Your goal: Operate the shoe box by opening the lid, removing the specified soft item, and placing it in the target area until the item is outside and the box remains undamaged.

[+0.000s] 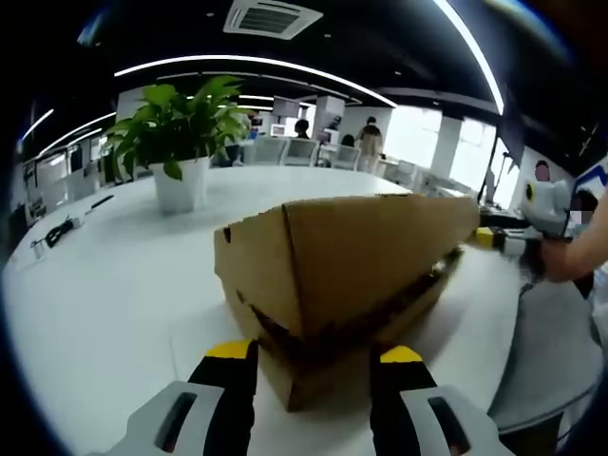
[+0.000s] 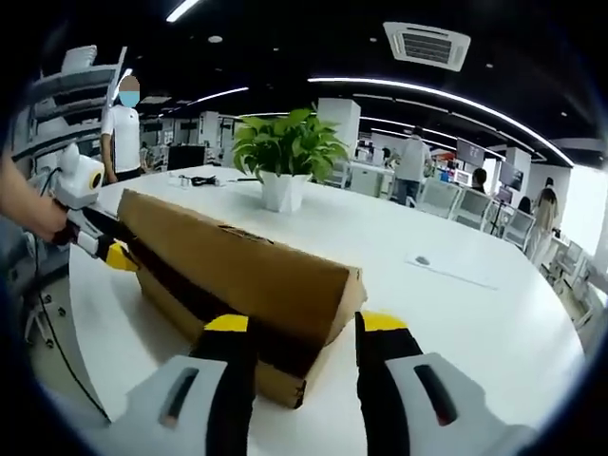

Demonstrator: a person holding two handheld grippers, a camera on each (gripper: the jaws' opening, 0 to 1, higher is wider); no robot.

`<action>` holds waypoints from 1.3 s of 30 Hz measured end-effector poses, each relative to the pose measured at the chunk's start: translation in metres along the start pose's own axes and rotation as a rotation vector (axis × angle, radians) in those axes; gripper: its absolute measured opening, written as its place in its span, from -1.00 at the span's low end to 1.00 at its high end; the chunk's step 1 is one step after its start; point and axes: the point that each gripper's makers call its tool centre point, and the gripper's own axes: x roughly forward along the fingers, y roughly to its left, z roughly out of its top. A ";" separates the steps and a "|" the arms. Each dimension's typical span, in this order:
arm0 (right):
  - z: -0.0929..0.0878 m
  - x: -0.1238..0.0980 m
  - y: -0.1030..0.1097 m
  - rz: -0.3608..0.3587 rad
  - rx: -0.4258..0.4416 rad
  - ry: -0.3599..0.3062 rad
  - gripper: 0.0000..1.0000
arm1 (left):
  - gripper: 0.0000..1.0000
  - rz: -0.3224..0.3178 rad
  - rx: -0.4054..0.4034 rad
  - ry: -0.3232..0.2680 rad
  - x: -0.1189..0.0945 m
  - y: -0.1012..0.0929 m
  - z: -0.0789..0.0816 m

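A brown cardboard shoe box point(image 1: 370, 247) lies on the white table point(image 1: 104, 304). Its lid is raised a little, leaving a dark gap point(image 1: 380, 318) along the side; the inside is hidden. My left gripper point(image 1: 315, 353) is open, its yellow-tipped jaws either side of the box's near corner. At the far end of the box, the right gripper point(image 1: 499, 237) comes in, held by a hand. In the right gripper view, my right gripper point(image 2: 304, 323) is open around the other end of the box point(image 2: 237, 271), and the left gripper point(image 2: 114, 255) sits by the lid gap at the far end.
A potted green plant point(image 1: 180, 142) point(image 2: 285, 157) stands on the table beyond the box. Cables point(image 1: 57, 233) lie at the far left edge, and a sheet of paper point(image 2: 446, 268) to the right. A person point(image 2: 122, 133) stands behind; chairs and other people fill the office.
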 end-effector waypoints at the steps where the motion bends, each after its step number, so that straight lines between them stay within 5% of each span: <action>1: 0.002 0.001 -0.002 -0.006 -0.010 -0.006 -0.32 | -0.05 0.000 0.001 0.001 0.000 0.000 0.000; 24: 0.040 0.022 -0.040 -0.117 -0.156 -0.045 -0.93 | -0.02 -0.001 0.012 -0.017 -0.004 -0.002 0.012; 32: 0.054 0.028 -0.048 -0.127 -0.167 -0.034 -0.98 | -0.02 0.001 -0.006 -0.036 -0.005 -0.002 0.016; 37: 0.059 0.032 -0.051 -0.127 -0.168 -0.017 -1.00 | -0.12 0.041 -0.170 -0.168 -0.009 0.016 0.042; 39: 0.060 0.032 -0.052 -0.127 -0.162 -0.010 -1.00 | -0.12 0.048 -0.206 -0.166 -0.008 0.023 0.041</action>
